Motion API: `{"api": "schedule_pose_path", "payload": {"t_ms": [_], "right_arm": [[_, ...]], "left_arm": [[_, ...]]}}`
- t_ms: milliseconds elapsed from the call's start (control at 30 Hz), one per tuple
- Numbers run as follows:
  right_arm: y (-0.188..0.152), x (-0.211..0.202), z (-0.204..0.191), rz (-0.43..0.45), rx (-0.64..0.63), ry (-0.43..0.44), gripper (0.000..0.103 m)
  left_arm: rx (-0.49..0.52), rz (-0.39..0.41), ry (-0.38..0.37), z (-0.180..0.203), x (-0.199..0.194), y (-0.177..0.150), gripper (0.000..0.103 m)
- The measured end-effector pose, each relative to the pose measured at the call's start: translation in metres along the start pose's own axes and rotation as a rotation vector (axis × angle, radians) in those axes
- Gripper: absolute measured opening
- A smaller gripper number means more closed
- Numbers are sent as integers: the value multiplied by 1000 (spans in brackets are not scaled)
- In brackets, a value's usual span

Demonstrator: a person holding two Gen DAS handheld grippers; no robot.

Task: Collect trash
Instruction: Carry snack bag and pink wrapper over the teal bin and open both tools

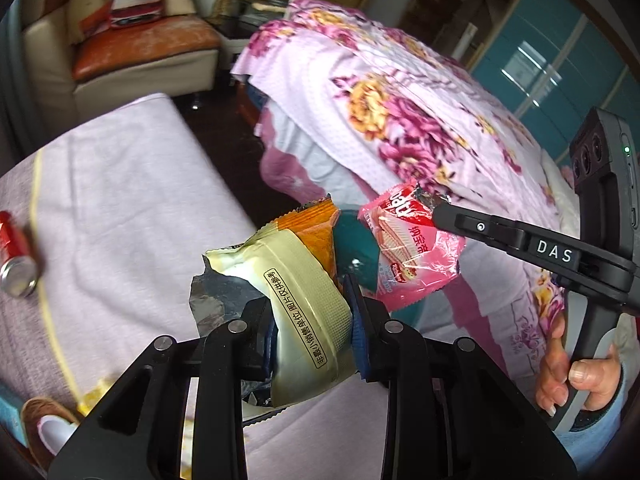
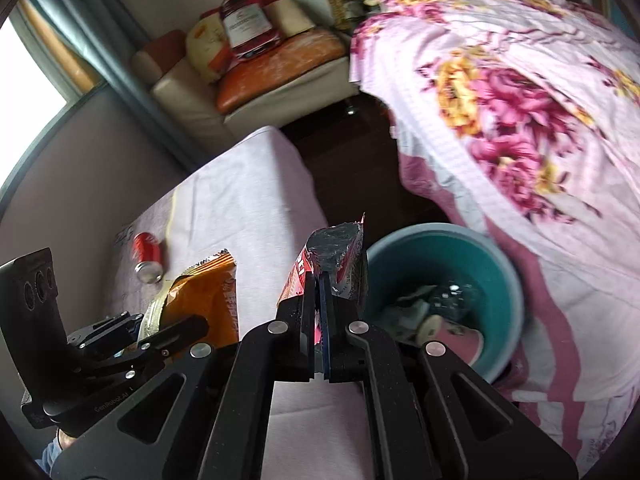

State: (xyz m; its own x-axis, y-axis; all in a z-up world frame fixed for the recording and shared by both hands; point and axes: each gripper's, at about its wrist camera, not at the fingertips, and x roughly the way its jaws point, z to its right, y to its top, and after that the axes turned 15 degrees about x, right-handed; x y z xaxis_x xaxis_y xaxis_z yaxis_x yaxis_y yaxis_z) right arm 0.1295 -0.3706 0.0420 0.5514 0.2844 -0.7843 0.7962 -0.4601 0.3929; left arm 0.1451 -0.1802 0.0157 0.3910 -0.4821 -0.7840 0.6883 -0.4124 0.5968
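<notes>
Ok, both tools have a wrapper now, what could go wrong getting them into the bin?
The right tool pinches only an edge of the pink wafer wrapper, so it could slip out short of the teal bin. The floral quilt overhangs the bin's rim and might catch a wrapper. The red can is still uncollected.

Hand-held gripper (image 1: 310,316) clamping cream wrapper (image 1: 304,300), red can (image 1: 16,256)

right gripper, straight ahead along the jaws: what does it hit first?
Probably the teal bin. The right gripper, shut on the pink wafer wrapper, points down toward the bin's near rim, at the left side of its opening. Depth is unclear; it might pass just left onto the dark floor.
</notes>
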Motion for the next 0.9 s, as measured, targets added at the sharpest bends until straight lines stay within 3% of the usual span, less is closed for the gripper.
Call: {"api": "schedule_pose_path", "payload": {"t_ms": [133,467,633,700,767,900], "right_arm": [[9,-12,39,19,60,-10,2],[20,-12,87,20,118,-23,2],[23,-6,97,8,136,-28,2],[23,-5,98,6,140,-30,2],[24,-3,100,4,145,-33,2],[23,1,99,-2,143,-35,2]], "left_arm": [[16,-21,-31,23,25,14,30],[45,-80,-47,50,74,33,32],[54,-96,-41,53,83,38,51],[57,-95,-16,53,83,38,82],[59,-78,9,51,80,38,89],[43,-94,15,43,78,35,89]]}}
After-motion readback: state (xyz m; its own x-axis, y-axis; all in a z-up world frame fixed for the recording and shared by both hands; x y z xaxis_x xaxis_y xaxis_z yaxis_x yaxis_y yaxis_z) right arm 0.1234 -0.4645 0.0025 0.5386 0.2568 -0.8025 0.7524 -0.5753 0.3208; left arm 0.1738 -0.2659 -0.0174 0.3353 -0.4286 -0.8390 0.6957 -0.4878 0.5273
